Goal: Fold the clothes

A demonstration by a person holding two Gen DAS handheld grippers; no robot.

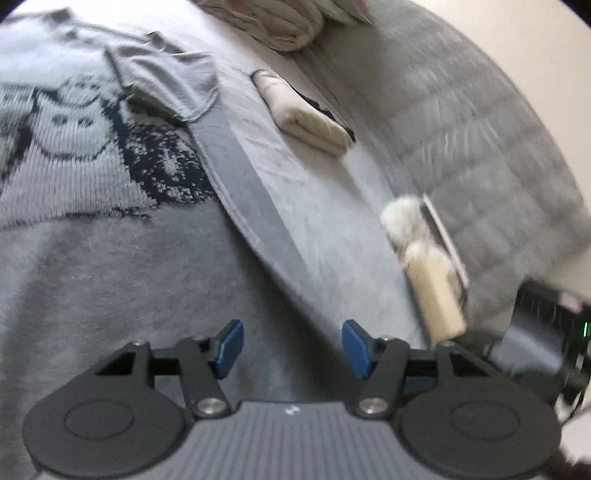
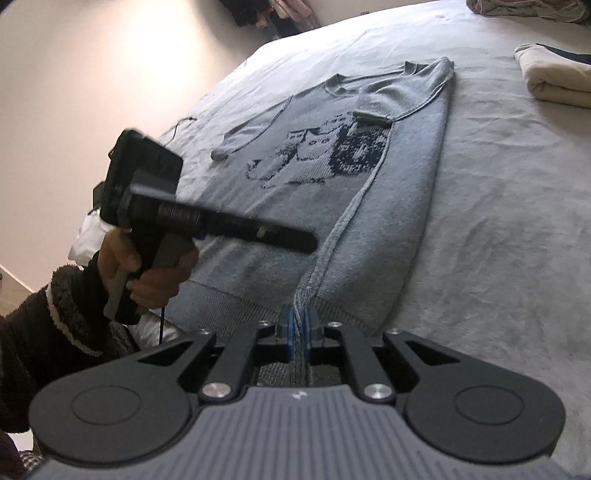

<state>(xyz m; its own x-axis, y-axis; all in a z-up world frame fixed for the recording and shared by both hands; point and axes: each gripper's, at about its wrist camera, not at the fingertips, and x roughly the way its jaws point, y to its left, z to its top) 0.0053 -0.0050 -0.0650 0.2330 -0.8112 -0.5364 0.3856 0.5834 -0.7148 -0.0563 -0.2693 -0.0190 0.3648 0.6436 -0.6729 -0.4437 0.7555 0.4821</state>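
A grey knit sweater point(image 2: 332, 184) with a dark cat print lies flat on the pale bed sheet point(image 2: 498, 221). One sleeve is folded in across the print. My right gripper point(image 2: 300, 328) is shut on a raised ridge of fabric at the sweater's bottom hem. My left gripper point(image 1: 292, 347) hangs open just above the sweater point(image 1: 110, 258), with nothing between its blue pads. In the right wrist view a hand point(image 2: 147, 273) holds the left gripper point(image 2: 303, 242) over the sweater's lower left part, blurred by motion.
A folded cream garment point(image 1: 306, 110) point(image 2: 557, 77) lies on the sheet beyond the sweater. A pile of clothes point(image 1: 277, 22) sits at the far end. A grey quilted cover point(image 1: 480, 129) runs along one side. A person's furry-cuffed sleeve point(image 1: 424, 258) reaches in.
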